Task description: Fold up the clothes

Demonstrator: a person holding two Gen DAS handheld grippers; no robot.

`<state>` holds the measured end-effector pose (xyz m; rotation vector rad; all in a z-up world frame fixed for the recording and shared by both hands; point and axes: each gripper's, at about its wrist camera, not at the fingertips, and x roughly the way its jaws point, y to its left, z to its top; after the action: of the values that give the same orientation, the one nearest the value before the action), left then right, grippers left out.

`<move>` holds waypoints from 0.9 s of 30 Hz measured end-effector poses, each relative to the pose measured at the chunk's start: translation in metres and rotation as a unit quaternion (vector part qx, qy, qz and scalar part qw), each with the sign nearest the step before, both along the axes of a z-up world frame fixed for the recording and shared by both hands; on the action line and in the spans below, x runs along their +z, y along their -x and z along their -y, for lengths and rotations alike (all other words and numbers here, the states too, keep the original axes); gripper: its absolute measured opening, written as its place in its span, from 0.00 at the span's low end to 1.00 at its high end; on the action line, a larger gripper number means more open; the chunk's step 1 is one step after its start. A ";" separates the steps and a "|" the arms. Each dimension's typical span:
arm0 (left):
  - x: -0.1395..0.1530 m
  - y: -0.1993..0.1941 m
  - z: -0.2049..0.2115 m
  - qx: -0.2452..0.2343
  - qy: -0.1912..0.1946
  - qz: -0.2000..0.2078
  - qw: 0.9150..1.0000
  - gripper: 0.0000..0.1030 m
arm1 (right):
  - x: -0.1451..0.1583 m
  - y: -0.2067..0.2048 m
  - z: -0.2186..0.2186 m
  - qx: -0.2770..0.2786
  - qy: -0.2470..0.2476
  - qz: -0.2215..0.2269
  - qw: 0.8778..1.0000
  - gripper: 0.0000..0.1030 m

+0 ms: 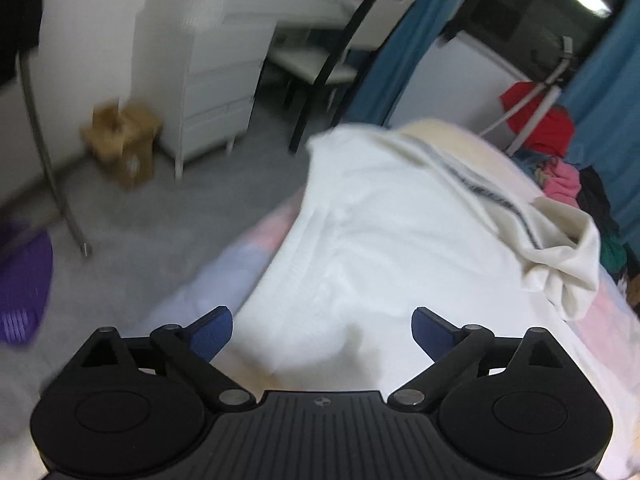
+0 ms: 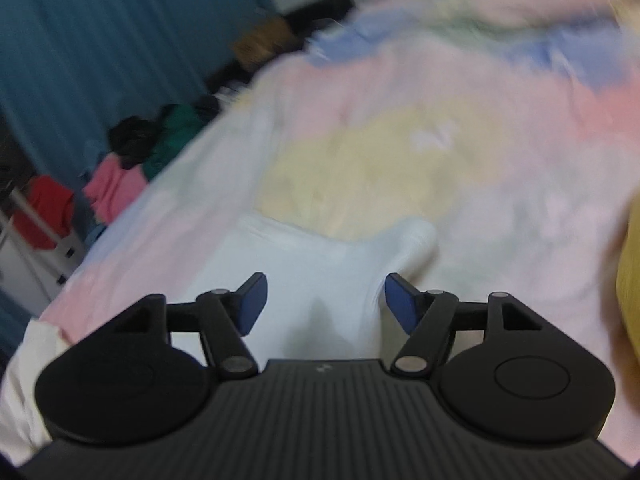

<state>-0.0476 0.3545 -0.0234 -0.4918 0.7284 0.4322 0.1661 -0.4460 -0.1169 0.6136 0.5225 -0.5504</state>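
**White garment on bed, both grippers released**

White garment: spread across a bed with a pastel patchwork cover of pink, yellow and blue patches. In the left wrist view it runs from the bed's near edge toward the far end; a cream sleeve or hood portion with a dark stripe lies bunched along its right side. In the right wrist view a pale end of the same white cloth sits at the near edge of the cover, a rounded fold poking out on its right.

Left gripper: jaws spread wide, blue pads apart, white fabric visible between them; whether the pads touch it cannot be told.

Right gripper: jaws likewise parted, holding nothing, cloth showing in the gap.

Surroundings, left view: white drawer unit, cardboard box, black-framed chair, purple basket on grey floor, blue curtain, red cloth on a rack.

Surroundings, right view: heap of pink, green, black and red clothes beside the bed's left edge. View heavily blurred.
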 end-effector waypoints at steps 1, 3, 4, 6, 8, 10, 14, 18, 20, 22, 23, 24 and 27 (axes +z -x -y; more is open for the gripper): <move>0.009 -0.002 0.009 -0.005 -0.023 0.011 1.000 0.97 | 0.007 -0.001 -0.006 0.013 0.014 0.008 1.000 0.67; 0.027 -0.006 0.030 -0.019 -0.064 0.036 0.997 0.99 | 0.022 -0.001 -0.020 0.045 0.039 0.025 0.998 0.67; 0.035 -0.009 0.041 -0.029 -0.078 0.050 0.995 0.99 | 0.029 0.000 -0.026 0.064 0.048 0.033 0.996 0.66; 0.050 -0.017 0.068 -0.051 -0.100 0.078 0.991 0.99 | 0.043 0.006 -0.043 0.100 0.073 0.054 0.991 0.66; 0.061 -0.027 0.096 -0.072 -0.116 0.097 0.986 0.99 | 0.055 0.011 -0.061 0.135 0.088 0.074 0.984 0.66; 0.068 -0.038 0.127 -0.097 -0.127 0.116 0.980 0.99 | 0.063 0.018 -0.077 0.170 0.085 0.094 0.977 0.66; 0.077 -0.058 0.195 -0.155 -0.147 0.146 0.966 0.99 | 0.074 0.031 -0.112 0.235 0.096 0.119 0.960 0.66; 0.069 -0.077 0.247 -0.201 -0.154 0.156 0.955 0.99 | 0.081 0.041 -0.142 0.287 0.121 0.129 0.941 0.66; 0.066 -0.084 0.270 -0.223 -0.152 0.157 0.950 0.99 | 0.084 0.046 -0.154 0.309 0.130 0.135 0.933 0.66; 0.063 -0.093 0.291 -0.244 -0.154 0.154 0.945 0.99 | 0.086 0.051 -0.164 0.324 0.142 0.140 0.925 0.66; 0.062 -0.099 0.301 -0.254 -0.156 0.154 0.942 0.99 | 0.086 0.052 -0.168 0.331 0.146 0.142 0.921 0.66; 0.061 -0.103 0.311 -0.261 -0.158 0.155 0.940 0.99 | 0.086 0.052 -0.171 0.334 0.145 0.144 0.920 0.66; 0.052 -0.113 0.332 -0.272 -0.173 0.167 0.932 0.99 | 0.085 0.052 -0.177 0.340 0.140 0.152 0.917 0.66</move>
<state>0.0657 0.0224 0.0291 -0.0147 0.4176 -0.0518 0.1136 -0.2691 -0.0322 0.2051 0.3215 0.1367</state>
